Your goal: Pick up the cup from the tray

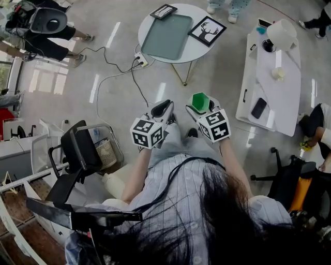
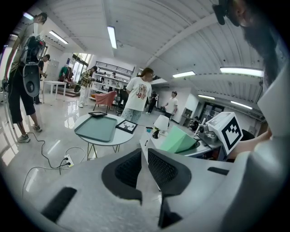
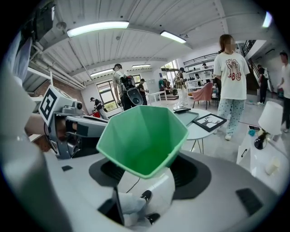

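Observation:
A green faceted cup (image 3: 142, 136) sits between the jaws of my right gripper (image 3: 149, 171), which is shut on it; the cup's open mouth faces the camera. In the head view the cup (image 1: 200, 101) and right gripper (image 1: 201, 111) hang over the floor in front of the person. My left gripper (image 1: 164, 107) is beside it on the left, jaws together and empty (image 2: 144, 164). The grey-green tray (image 1: 166, 35) lies bare on a round white table (image 1: 199, 53) some way ahead, and also shows in the left gripper view as a tray (image 2: 96, 129).
On the round table lie a deer picture frame (image 1: 207, 31) and a smaller dark frame (image 1: 163, 11). A long white table (image 1: 274, 83) with a lamp stands at the right. A power strip (image 1: 140, 59) with cables lies on the floor. A black office chair (image 1: 77, 150) stands at the left. Several people stand around.

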`<state>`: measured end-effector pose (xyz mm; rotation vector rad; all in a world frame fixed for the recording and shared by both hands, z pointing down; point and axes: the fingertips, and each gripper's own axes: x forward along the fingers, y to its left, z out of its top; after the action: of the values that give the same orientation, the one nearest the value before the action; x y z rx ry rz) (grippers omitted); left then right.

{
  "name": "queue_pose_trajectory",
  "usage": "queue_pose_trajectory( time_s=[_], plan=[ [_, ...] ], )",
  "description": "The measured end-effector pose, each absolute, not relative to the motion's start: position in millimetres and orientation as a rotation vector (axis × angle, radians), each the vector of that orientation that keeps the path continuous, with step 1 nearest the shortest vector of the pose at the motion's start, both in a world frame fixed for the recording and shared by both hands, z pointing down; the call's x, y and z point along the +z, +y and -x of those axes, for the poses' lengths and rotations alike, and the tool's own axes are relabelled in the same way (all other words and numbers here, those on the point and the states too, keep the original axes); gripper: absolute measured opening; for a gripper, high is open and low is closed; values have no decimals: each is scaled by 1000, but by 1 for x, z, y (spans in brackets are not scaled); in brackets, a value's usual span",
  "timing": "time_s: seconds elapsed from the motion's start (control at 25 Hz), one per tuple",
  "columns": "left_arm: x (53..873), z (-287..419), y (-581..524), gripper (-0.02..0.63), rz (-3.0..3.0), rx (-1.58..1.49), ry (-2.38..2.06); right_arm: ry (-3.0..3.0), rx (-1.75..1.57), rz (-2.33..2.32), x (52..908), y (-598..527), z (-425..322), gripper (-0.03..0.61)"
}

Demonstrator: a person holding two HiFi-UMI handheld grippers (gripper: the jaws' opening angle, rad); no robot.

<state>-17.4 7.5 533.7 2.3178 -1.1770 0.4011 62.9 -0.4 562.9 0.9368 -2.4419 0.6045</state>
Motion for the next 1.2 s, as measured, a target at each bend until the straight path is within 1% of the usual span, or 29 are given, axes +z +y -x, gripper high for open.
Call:
queue_pose_trajectory(
  time_s=[0.48,1.2],
  plan=[
    [530,18,45,39,-2347,422,-1156,-2425,631,-998,561,46,-69,305],
    [535,68,129,40,-2357,358,-1113,-2407,590,-1043,542,124,-16,305]
  ],
)
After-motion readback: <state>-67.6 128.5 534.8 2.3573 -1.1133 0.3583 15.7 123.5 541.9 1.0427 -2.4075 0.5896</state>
